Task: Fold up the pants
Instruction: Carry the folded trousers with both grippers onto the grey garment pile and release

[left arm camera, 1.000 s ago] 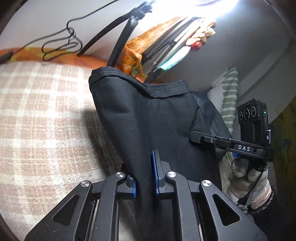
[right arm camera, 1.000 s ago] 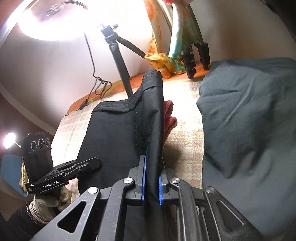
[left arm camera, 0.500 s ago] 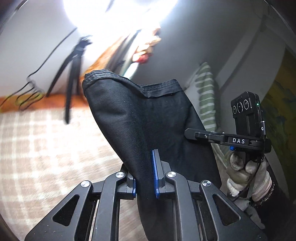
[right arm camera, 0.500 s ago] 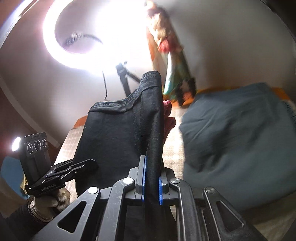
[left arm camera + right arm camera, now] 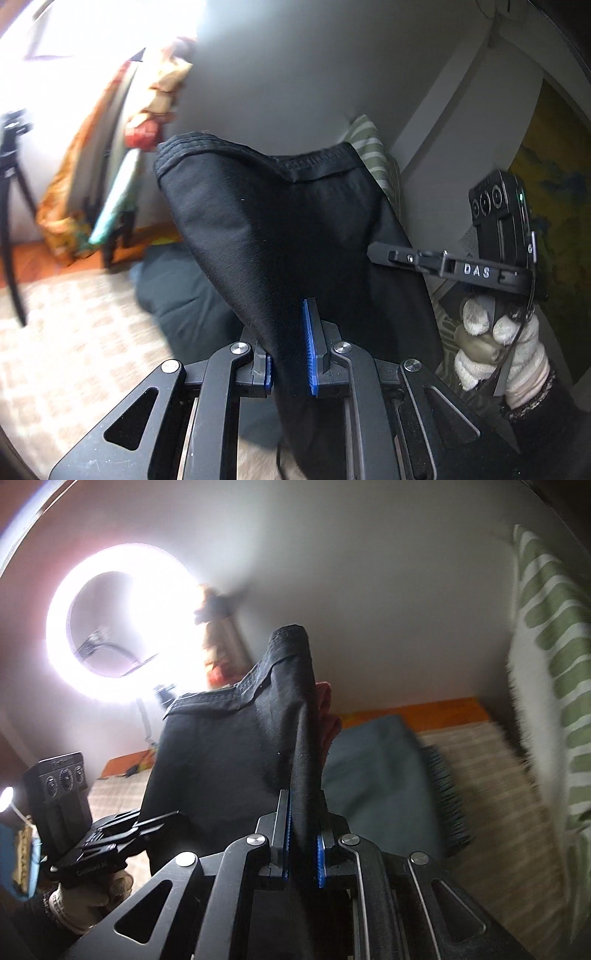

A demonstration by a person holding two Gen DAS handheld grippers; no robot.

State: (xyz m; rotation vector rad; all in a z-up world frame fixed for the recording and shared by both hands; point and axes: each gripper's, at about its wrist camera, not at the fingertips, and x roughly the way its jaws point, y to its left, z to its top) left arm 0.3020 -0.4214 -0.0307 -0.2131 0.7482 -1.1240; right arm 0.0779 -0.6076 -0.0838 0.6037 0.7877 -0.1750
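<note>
Pants (image 5: pixel 295 229), black, hang clamped in both left tool (image 5: pixel 290 354) and right tool (image 5: pixel 301 843).

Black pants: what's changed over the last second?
Both grippers have lifted the black pants off the plaid bed cover; more wall and the ring light now fill the views. Unchanged: left gripper and right gripper remain clamped on the fabric.

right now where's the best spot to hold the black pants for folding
Where they are already held: the black pants are pinched near the stitched waistband, left gripper and right gripper each shut on one end. The band is thick and the fabric hangs straight below it.
</note>
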